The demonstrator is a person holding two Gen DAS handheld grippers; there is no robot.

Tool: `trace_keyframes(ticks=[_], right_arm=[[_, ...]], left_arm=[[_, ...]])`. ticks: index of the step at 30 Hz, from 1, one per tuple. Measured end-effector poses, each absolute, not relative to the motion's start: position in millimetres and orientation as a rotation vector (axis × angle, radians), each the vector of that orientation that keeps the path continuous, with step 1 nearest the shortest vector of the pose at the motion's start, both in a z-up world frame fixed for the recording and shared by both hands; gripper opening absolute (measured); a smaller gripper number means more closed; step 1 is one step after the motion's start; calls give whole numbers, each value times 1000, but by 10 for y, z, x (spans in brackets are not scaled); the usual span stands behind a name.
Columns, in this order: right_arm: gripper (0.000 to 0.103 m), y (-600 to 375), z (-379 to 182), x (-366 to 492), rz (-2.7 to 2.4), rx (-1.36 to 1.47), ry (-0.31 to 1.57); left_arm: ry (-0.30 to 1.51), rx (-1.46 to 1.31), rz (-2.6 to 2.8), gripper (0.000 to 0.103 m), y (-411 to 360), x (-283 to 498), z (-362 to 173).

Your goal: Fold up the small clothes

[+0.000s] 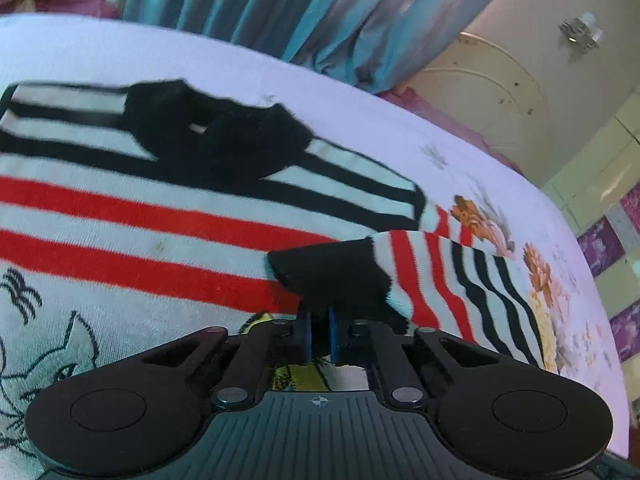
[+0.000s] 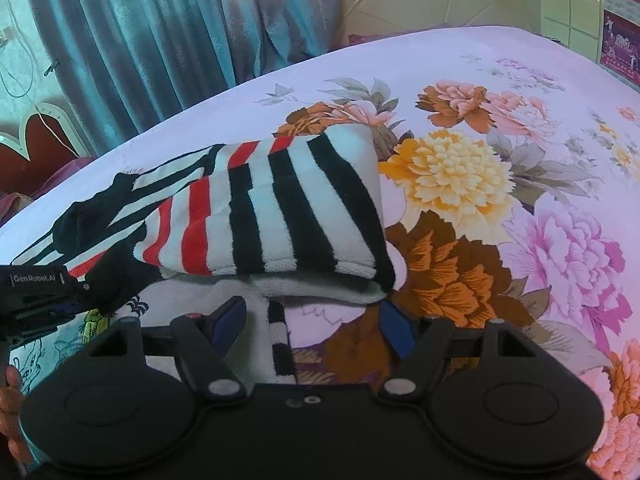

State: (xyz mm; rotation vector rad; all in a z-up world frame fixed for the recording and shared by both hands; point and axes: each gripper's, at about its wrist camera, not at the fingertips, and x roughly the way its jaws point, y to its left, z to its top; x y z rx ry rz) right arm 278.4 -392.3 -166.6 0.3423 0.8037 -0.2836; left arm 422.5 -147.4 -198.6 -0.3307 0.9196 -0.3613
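Observation:
A small white sweater (image 1: pixel 132 216) with red and black stripes, a black collar (image 1: pixel 224 140) and a cartoon cat print lies flat on the floral bedsheet (image 1: pixel 500 152). My left gripper (image 1: pixel 320 330) is shut on the black cuff (image 1: pixel 328 280) of its striped sleeve, which is drawn across the body. In the right wrist view the folded striped sleeve (image 2: pixel 280 208) lies over the sweater. The left gripper (image 2: pixel 44 296) grips its dark end at the left edge. My right gripper (image 2: pixel 312 324) stands open just above the sweater's lower edge (image 2: pixel 280 344), with neither pad pressing on it.
The bedsheet (image 2: pixel 520 200) stretches free to the right of the sweater. Blue curtains (image 2: pixel 160 40) hang behind the bed. A cream headboard (image 1: pixel 480 92) and a tiled wall lie past the far edge. A person's hand (image 2: pixel 10 408) shows at the lower left.

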Motion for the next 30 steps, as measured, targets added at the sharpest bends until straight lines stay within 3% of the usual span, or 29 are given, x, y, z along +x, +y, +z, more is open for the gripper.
trace_keyframes(ticks=[6,10,13,16,20,24,30], right_arm=[[72,-3856,-1667,2805,-263,351,804],[63,-3801,-1657,2883,-251,356,802],[53,-3777,-1636,2955,-266,344,796],[31,-3756,-1640,3024,-246,325,811],[19,-3641,-1681,3075,-206,255,839],[16,-3611,-1559,2978,-224,179,778],[16,-3653,-1683,2976,-207,159,874]], left_arm=[[774,-398,-401,6,-1141,4135,-1497],[714,-388,-354,6,-741,4110,-1281],[711,-377,-276,6,-383,4090,-1298],[734,-387,-190,6,-34,4040,-1414],[772,-378,-113,6,228,3938,-1664],[799,-374,-97,6,245,3875,-1837],[850,-338,-93,6,256,3857,-1959]])
